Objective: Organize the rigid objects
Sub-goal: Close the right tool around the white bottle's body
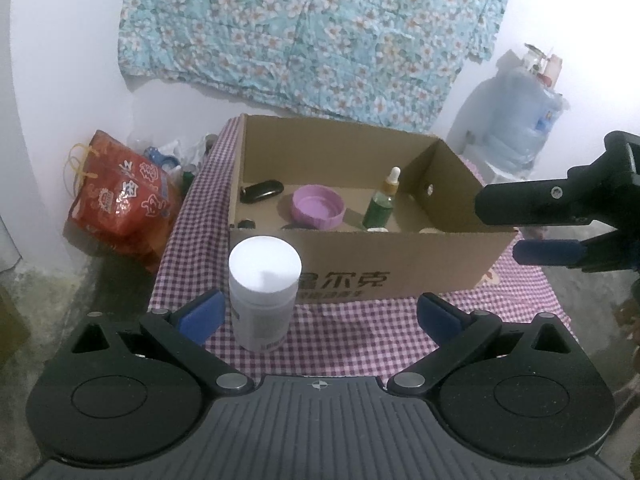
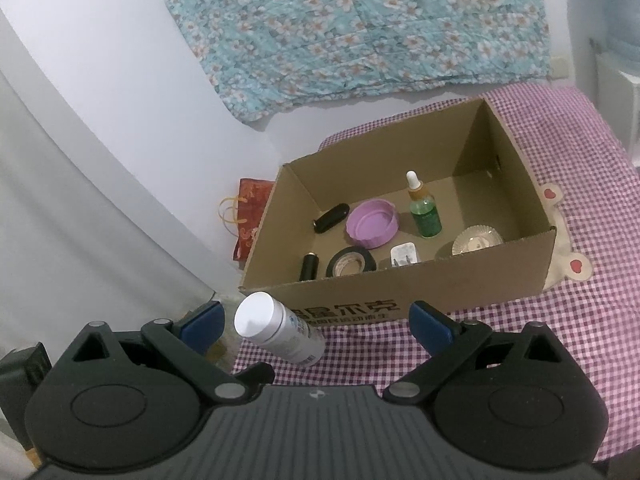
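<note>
Left gripper (image 1: 318,314) fingers spread wide, empty, white bottle (image 1: 264,290) upright just inside left finger (image 1: 202,314), right gripper (image 2: 316,322) fingers likewise apart, empty, bottle on checked counter (image 2: 560,320) before cardboard box (image 2: 420,284), box holding dropper bottle (image 2: 425,214), purple lid (image 2: 372,224), tape roll (image 2: 351,265).

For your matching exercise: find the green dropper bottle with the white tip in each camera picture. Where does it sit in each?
Left wrist view: green dropper bottle stands upright inside the cardboard box, right of centre.
Right wrist view: the bottle stands upright in the box, right of centre.
Shared landmark: the purple lid lies just left of it.
</note>
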Demonstrator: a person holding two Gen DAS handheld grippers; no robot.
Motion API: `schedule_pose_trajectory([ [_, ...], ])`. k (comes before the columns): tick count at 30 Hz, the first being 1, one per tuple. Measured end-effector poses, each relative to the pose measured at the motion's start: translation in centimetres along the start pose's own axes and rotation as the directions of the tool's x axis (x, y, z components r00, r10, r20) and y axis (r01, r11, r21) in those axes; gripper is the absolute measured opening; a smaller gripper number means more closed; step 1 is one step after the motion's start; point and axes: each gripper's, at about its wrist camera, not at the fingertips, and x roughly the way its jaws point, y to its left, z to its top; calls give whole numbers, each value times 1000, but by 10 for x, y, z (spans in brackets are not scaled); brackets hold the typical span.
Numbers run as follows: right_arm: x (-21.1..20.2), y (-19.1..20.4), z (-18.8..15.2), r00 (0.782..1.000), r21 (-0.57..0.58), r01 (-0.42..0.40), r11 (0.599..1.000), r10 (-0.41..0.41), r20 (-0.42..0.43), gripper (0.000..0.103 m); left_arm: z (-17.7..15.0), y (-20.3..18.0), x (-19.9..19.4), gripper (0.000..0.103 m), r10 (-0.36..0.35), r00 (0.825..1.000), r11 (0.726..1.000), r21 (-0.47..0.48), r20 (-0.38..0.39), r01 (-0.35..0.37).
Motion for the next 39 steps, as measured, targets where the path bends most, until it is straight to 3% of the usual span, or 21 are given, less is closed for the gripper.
schedule_pose_trajectory([
  [39,5,-13,-6,1000,35,-17,999,17,-15,100,-9,1,8,102,14,1000,1000,14,-21,-14],
])
